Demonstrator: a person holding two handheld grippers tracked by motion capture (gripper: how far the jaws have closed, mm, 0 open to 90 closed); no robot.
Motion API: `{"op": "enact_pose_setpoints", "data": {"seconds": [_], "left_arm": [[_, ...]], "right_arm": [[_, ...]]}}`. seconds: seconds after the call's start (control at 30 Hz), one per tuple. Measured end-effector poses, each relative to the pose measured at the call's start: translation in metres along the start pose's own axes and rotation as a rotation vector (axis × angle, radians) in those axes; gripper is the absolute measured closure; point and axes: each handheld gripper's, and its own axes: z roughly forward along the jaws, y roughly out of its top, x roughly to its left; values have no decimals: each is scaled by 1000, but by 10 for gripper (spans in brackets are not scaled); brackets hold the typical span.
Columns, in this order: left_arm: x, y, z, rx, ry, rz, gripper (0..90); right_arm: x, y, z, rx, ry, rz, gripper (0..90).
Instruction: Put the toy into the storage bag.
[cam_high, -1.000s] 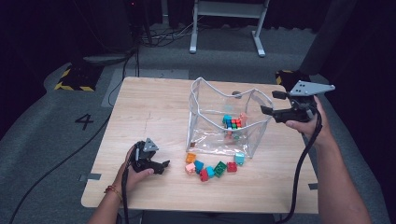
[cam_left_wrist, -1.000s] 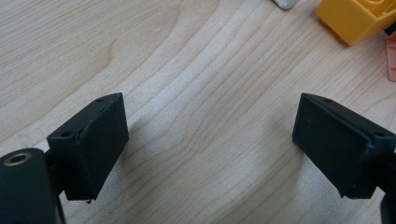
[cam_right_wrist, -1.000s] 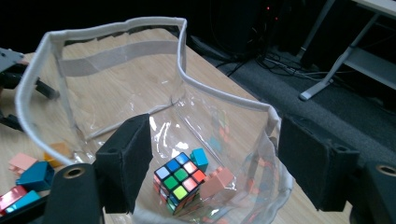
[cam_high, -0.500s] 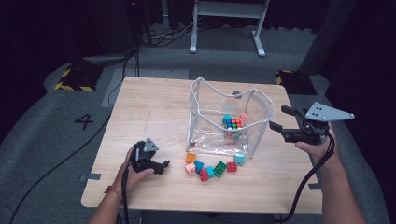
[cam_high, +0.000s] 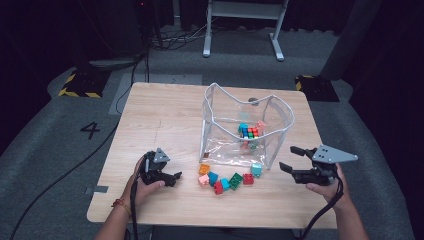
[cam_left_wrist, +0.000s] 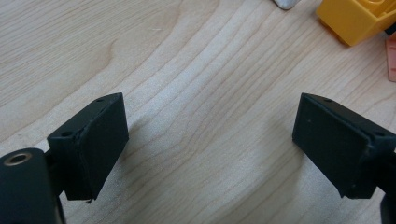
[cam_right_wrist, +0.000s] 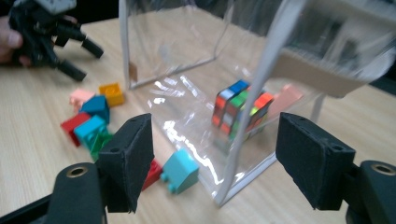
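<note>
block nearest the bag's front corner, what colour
Light teal block, clearest in the right gripper view.

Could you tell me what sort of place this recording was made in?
Probably a lab or studio set up for recording: a lone wooden table on grey carpet among dark surroundings, a number 4 marked on the floor, black-and-yellow hazard tape, and cables trailing across the carpet.

pale wood-grain table (cam_high: 165, 115), matt; clear glossy plastic bag (cam_high: 225, 145) with white piping; smooth shiny plastic bricks (cam_high: 227, 181); glossy cube (cam_right_wrist: 236, 109); matt black pads (cam_right_wrist: 128, 158) on the right gripper.
</note>
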Motion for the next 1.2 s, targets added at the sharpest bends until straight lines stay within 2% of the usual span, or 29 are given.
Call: {"op": "enact_pose_setpoints", "data": {"seconds": [0.03, 0.07, 0.1, 0.13, 0.17, 0.2, 0.23, 0.4, 0.43, 0.47, 0.5, 0.6, 0.63, 0.67, 0.77, 0.9, 1.0, 1.1, 1.2], "left_arm": [[0, 0, 0, 0, 0, 0, 107], [0, 0, 0, -1, -1, 1, 107], [0, 0, 0, -1, -1, 1, 107], [0, 0, 0, -1, -1, 1, 107], [0, 0, 0, -1, 0, 1, 108], [0, 0, 0, -1, 0, 1, 107], [0, 0, 0, 0, 0, 0, 107], [0, 0, 0, 0, 0, 0, 107], [0, 0, 0, 0, 0, 0, 107], [0, 0, 0, 0, 0, 0, 107], [0, 0, 0, 0, 0, 1, 107], [0, 0, 0, 0, 0, 0, 107], [0, 0, 0, 0, 1, 2, 107], [0, 0, 0, 0, 0, 2, 107], [0, 0, 0, 1, 1, 2, 107], [0, 0, 0, 0, -2, 2, 107], [0, 0, 0, 0, 0, 2, 107], [0, 0, 0, 0, 0, 2, 107], [0, 0, 0, 0, -1, 1, 107]], "right_arm": [[0, 0, 0, 0, 0, 0, 283], [5, -6, 6, 36, 19, -4, 283], [5, -6, 6, 36, 19, -4, 283], [11, -11, 14, 61, 35, -20, 285], [14, -14, 18, 70, 54, -19, 284], [14, -14, 18, 70, 54, -19, 284], [22, -19, 29, 92, 85, -42, 285], [41, -25, 54, 121, 184, -71, 285], [45, -25, 59, 129, 202, -89, 284], [50, -25, 64, 146, 214, -84, 282], [52, -25, 70, 144, 237, -107, 280], [57, -26, 80, 165, 247, -114, 279], [59, -28, 89, 194, 257, -113, 280], [59, -29, 95, 203, 255, -132, 279], [62, -32, 106, 229, 260, -143, 279], [62, -34, 113, 243, 253, -143, 276], [59, -36, 117, 242, 239, -164, 272], [53, -41, 121, 276, 227, -131, 273], [53, -45, 122, 287, 238, -133, 289]]}}
